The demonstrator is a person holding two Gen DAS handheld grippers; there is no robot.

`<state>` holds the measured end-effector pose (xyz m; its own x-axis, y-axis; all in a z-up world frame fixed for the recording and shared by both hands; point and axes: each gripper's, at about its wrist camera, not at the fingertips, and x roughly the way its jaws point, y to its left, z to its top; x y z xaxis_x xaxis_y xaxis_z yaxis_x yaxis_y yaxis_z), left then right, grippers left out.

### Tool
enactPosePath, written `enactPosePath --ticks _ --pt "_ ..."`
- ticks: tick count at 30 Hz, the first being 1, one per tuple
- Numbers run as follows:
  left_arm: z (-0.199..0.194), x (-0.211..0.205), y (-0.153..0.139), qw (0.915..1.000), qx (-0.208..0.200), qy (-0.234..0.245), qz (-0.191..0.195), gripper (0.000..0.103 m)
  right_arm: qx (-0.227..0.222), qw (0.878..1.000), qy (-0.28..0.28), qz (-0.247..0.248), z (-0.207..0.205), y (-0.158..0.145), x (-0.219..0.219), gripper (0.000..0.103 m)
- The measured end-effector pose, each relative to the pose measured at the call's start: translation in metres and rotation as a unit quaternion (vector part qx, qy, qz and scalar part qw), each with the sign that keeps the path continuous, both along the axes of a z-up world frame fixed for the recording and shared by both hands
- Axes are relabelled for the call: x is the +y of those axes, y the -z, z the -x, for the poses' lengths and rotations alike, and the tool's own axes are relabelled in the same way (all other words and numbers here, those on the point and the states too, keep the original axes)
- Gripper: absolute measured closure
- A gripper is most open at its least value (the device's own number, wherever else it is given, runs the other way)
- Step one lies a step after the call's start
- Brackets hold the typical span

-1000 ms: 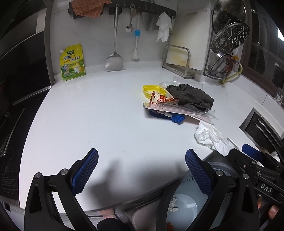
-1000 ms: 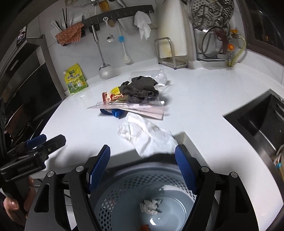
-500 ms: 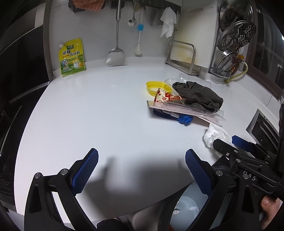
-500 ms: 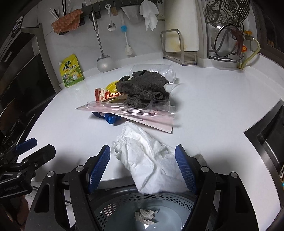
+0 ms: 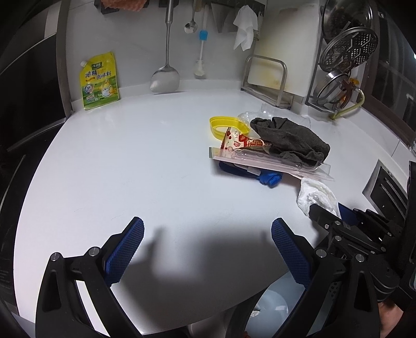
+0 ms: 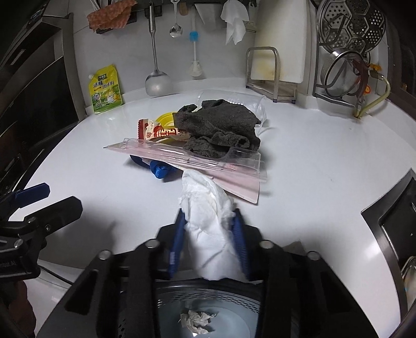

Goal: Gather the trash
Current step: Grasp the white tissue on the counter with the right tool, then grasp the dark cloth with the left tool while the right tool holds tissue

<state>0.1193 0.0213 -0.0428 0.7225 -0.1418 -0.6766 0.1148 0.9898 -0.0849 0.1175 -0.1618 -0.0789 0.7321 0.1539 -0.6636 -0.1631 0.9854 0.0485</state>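
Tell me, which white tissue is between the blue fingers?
The big white tissue on the countertop; the right hand-held gripper is closing on it. The small crumpled one lies in the bin; another hangs on the wall.

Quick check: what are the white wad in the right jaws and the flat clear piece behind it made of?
White wad: looks like soft tissue paper, matte, crumpled, creasing as the jaws close on it. Flat clear piece: probably rigid moulded plastic, glossy and see-through, on pink card backing.

I see the crumpled white tissue bunched upright at the near edge of the white surface, its far tip touching the pink-backed clear blister pack. Behind that lie a red snack wrapper and a clear plastic cup. Another tissue wad sits in the grey bin below.
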Motion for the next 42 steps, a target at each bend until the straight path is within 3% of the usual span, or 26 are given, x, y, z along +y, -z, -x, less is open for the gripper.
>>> enactPosePath --ticks 10,19,32,34,37,39,42 --pt "-0.021 -0.023 -0.015 0.9997 -0.006 0.014 0.021 0.007 -0.017 0.997 0.030 -0.064 0.020 -0.018 -0.049 0.082" --pt "-0.055 -0.074 -0.030 0.9991 -0.019 0.028 0.026 0.007 -0.035 0.994 0.075 -0.072 0.024 -0.038 -0.106 0.082" --pt "-0.096 -0.136 -0.018 0.9989 -0.023 0.025 -0.033 0.008 -0.034 0.988 0.097 -0.119 0.018 -0.033 -0.143 0.082" --pt "-0.098 -0.142 -0.014 0.9984 -0.023 0.031 -0.041 0.023 -0.035 0.986 0.099 -0.128 0.018 -0.033 -0.146 0.082" --pt "-0.103 -0.148 -0.006 0.9977 -0.007 0.039 -0.055 0.056 -0.043 0.986 0.096 -0.130 0.021 -0.035 -0.146 0.082" --pt "-0.106 -0.146 -0.001 0.9977 0.008 0.049 -0.045 0.090 -0.046 0.986 0.095 -0.130 0.022 -0.036 -0.145 0.082" --pt "-0.109 -0.140 -0.001 0.9980 0.013 0.053 -0.031 0.097 -0.045 0.986 0.093 -0.133 0.022 -0.036 -0.145 0.082"
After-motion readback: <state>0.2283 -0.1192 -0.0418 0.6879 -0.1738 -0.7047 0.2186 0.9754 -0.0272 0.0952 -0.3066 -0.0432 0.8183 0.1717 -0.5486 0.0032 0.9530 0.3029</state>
